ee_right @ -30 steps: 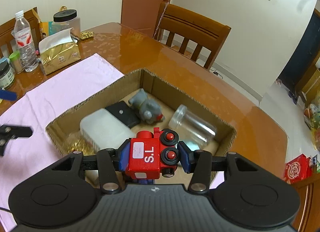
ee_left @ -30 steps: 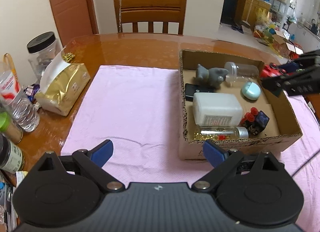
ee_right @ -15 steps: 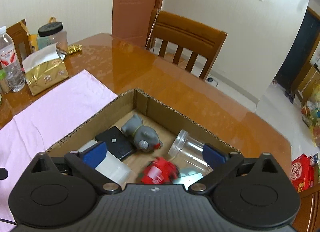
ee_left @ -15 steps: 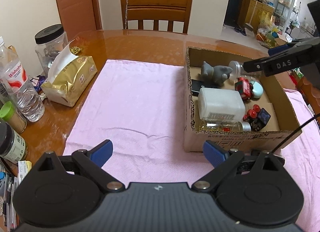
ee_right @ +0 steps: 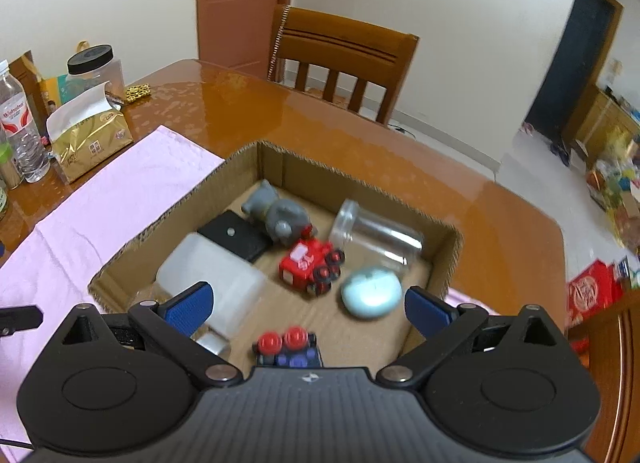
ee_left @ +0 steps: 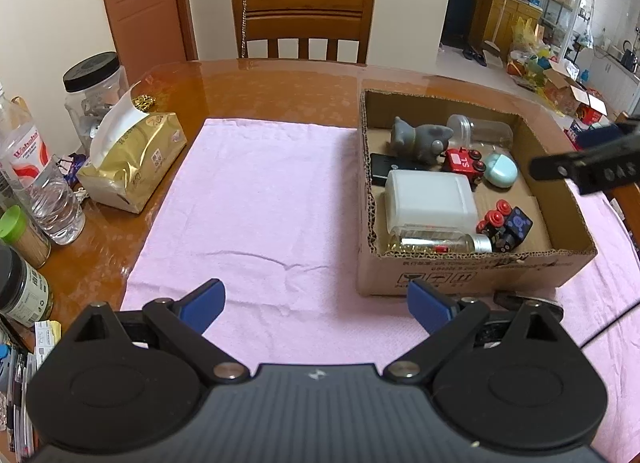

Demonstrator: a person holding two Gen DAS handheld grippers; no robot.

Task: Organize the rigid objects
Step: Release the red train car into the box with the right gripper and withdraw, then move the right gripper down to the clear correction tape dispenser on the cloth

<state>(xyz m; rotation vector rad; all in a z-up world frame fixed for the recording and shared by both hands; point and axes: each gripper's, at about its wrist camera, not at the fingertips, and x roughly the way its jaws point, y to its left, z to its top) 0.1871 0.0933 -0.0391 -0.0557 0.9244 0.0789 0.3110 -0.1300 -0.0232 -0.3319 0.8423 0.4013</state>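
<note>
Now, status: sorting looks nearly complete, judged from what lies where.
Right gripper [ee_right: 306, 303]: blue pads spread wide, nothing between them; the jaws have just been opening; it hangs over the near right part of the shallow brown cardboard box [ee_left: 456, 277].
Left gripper [ee_left: 316, 303]: pads wide apart, empty, over the pink cloth [ee_left: 256, 199].
Red toy train block [ee_right: 310, 267]: lies free on the box floor, just beside the grey animal figurine [ee_right: 276, 213] and near the pale blue oval case [ee_right: 370, 293].
Also boxed: clear plastic jar [ee_right: 376, 233], white rectangular plastic container [ee_left: 430, 197], flat black case [ee_right: 234, 237], glitter-filled bottle [ee_left: 438, 243], dark blue toy block with red wheels [ee_left: 506, 225].
Done: every small rigid item visible sits inside the box.
Left: the cloth shows no loose pieces; little or nothing appears outstanding.
</note>
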